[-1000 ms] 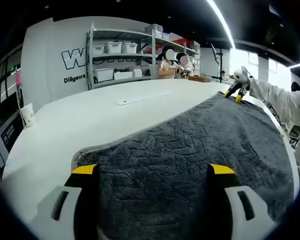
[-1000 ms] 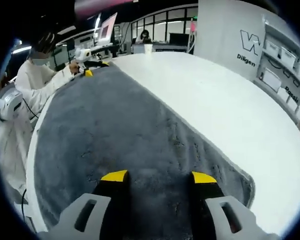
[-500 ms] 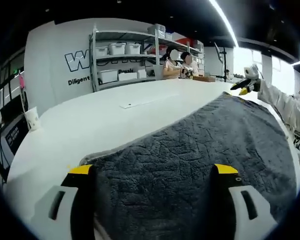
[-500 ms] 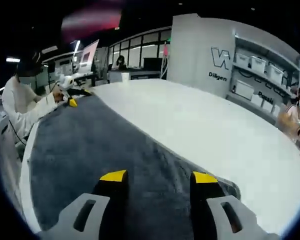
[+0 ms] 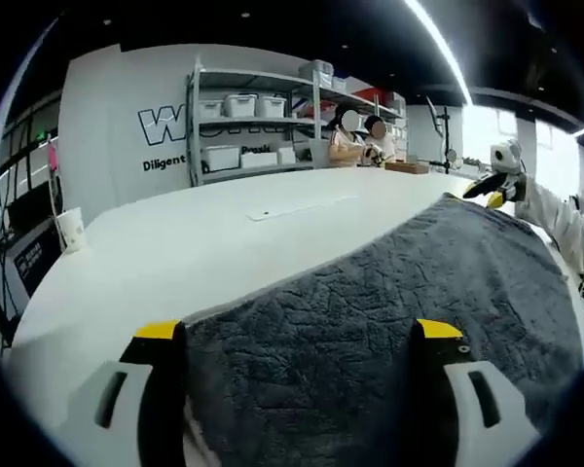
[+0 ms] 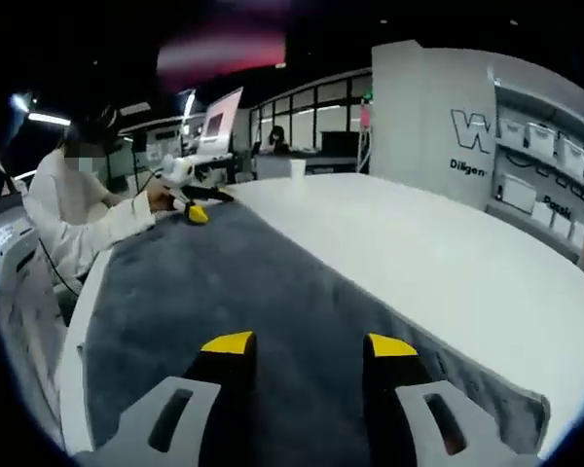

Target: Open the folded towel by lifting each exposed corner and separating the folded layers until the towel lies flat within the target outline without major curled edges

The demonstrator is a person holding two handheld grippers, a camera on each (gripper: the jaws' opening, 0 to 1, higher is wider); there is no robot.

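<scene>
A dark grey towel (image 5: 370, 292) lies spread along the white table (image 5: 175, 233), and one of its corners sits beside my left jaw. My left gripper (image 5: 300, 331) stands open, jaws wide apart, with towel pile filling the gap. At the towel's far corner is my right gripper (image 5: 494, 190), held by a white-sleeved hand. In the right gripper view the towel (image 6: 224, 282) runs away from my right gripper (image 6: 310, 343), whose jaws stand apart over the pile. My left gripper (image 6: 190, 209) sits at the towel's far end.
A person in white (image 6: 78, 224) stands along the towel's side of the table (image 6: 419, 243). A paper cup (image 5: 71, 229) stands near the table's left edge. A thin white strip (image 5: 302, 206) lies mid-table. Shelves with bins (image 5: 253, 126) and people (image 5: 355, 136) are behind.
Both cameras have dropped lower and tilted up towards the room. In the left gripper view the right gripper has shifted right and slightly up at the far corner. Jaw gaps are about the same.
</scene>
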